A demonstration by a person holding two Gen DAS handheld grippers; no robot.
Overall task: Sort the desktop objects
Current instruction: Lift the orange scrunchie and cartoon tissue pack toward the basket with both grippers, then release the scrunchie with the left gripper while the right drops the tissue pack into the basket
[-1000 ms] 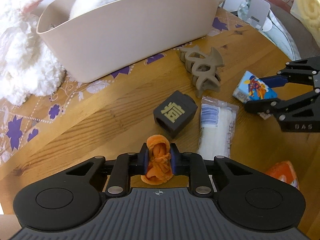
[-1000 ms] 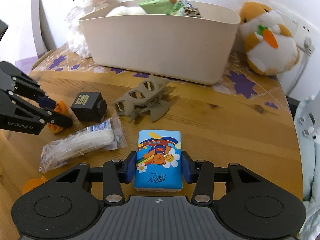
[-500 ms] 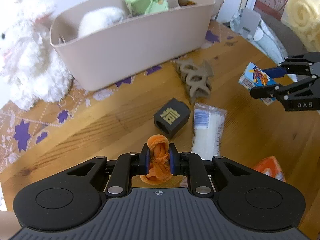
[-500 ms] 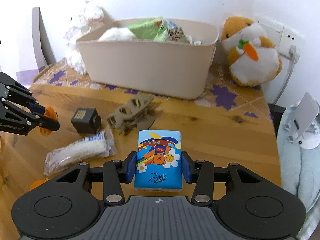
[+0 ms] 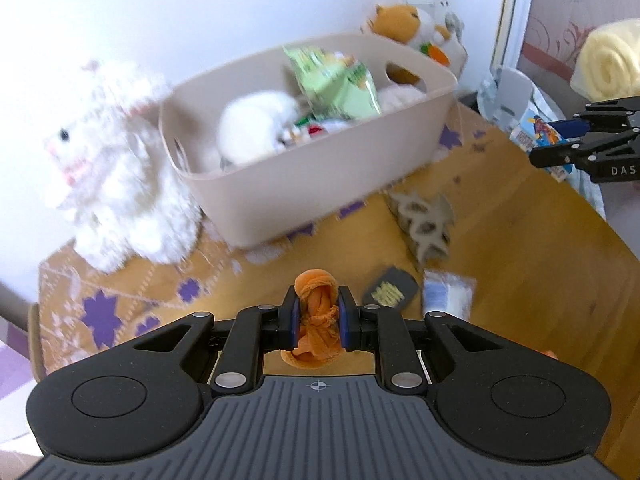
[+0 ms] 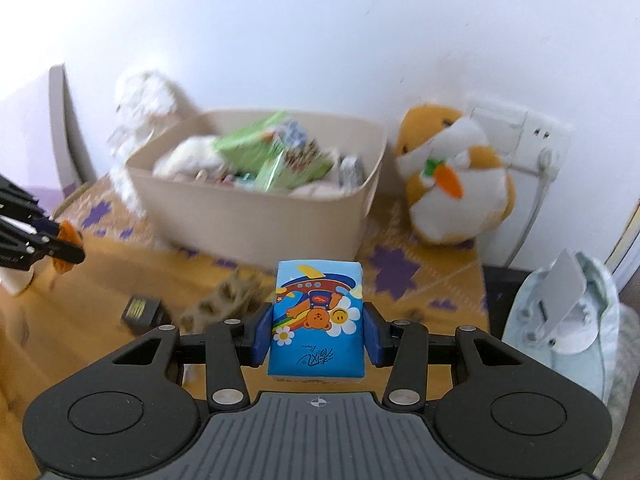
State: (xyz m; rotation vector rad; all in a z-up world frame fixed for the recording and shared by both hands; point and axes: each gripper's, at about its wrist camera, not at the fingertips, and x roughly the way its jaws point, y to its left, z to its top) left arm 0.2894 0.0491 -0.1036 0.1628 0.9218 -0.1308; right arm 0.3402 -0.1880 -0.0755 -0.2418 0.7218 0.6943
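My left gripper point(image 5: 317, 307) is shut on an orange knotted cloth bundle point(image 5: 316, 316), held above the wooden table point(image 5: 520, 264). My right gripper point(image 6: 318, 326) is shut on a blue tissue pack point(image 6: 318, 320) printed with a cartoon bear, also lifted off the table. The beige storage bin point(image 5: 320, 168) stands ahead of both, holding green snack bags and white soft things. In the right wrist view the bin point(image 6: 256, 216) lies beyond the pack, and the left gripper point(image 6: 66, 248) with the orange bundle shows at the left edge. The right gripper point(image 5: 560, 140) shows at the right in the left wrist view.
On the table lie a black cube point(image 5: 390, 290) with a gold character, a grey-brown hair claw point(image 5: 424, 224) and a clear packet of white wipes point(image 5: 448, 294). A white plush point(image 5: 116, 172) stands left of the bin. An orange hamster plush point(image 6: 452, 176) sits to its right by a wall socket.
Both grippers have risen with their loads, and both views have tilted up, so the bin's inside now shows. The objects on the table look smaller and farther.
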